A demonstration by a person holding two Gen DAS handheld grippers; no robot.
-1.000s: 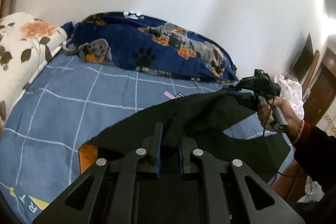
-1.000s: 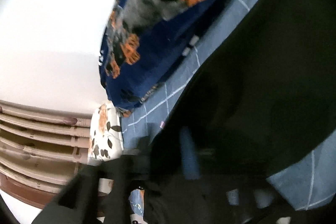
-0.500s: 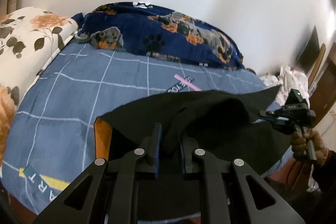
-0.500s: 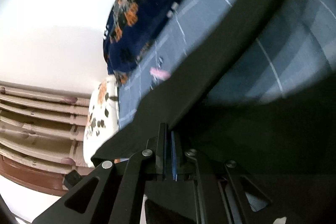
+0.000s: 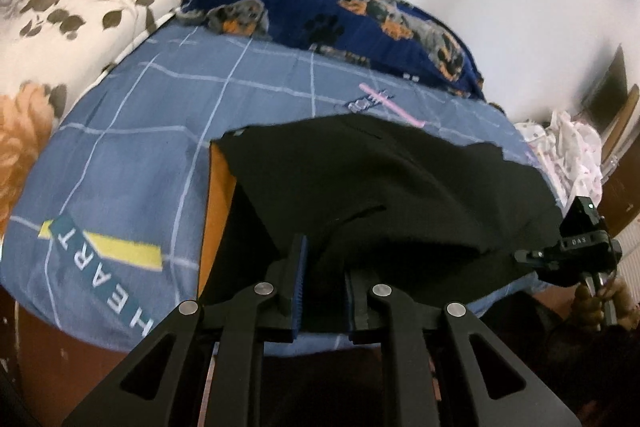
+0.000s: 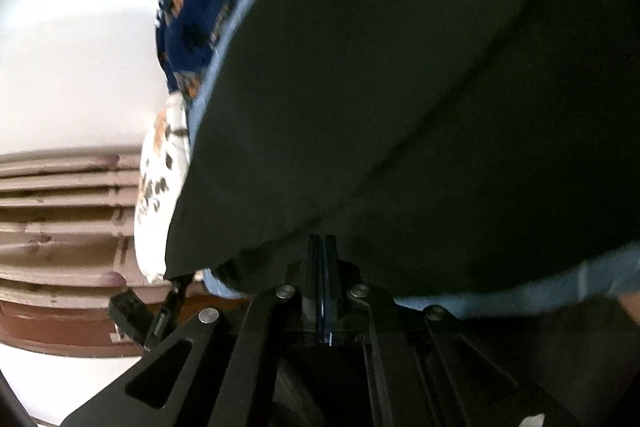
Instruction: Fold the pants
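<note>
Black pants (image 5: 384, 183) with an orange lining (image 5: 218, 195) lie folded over on the blue checked bed sheet (image 5: 160, 131), near the bed's front edge. My left gripper (image 5: 324, 263) is shut on a bunched fold of the pants at the near edge. My right gripper (image 5: 532, 255) shows at the right in the left wrist view, holding the pants' right edge. In the right wrist view the right gripper (image 6: 320, 247) is shut tight on the pants (image 6: 420, 87), which fill most of that view.
A dark blue dog-print blanket (image 5: 340, 15) lies along the wall at the back. A floral pillow (image 5: 68, 27) is at the left. White spotted cloth (image 5: 568, 147) sits at the bed's right end. A wooden headboard (image 6: 60, 211) shows in the right wrist view.
Both grippers have pulled the pants down and toward the bed's front edge. The right gripper has dropped from above the bed to its right edge. The cloth now lies flatter.
</note>
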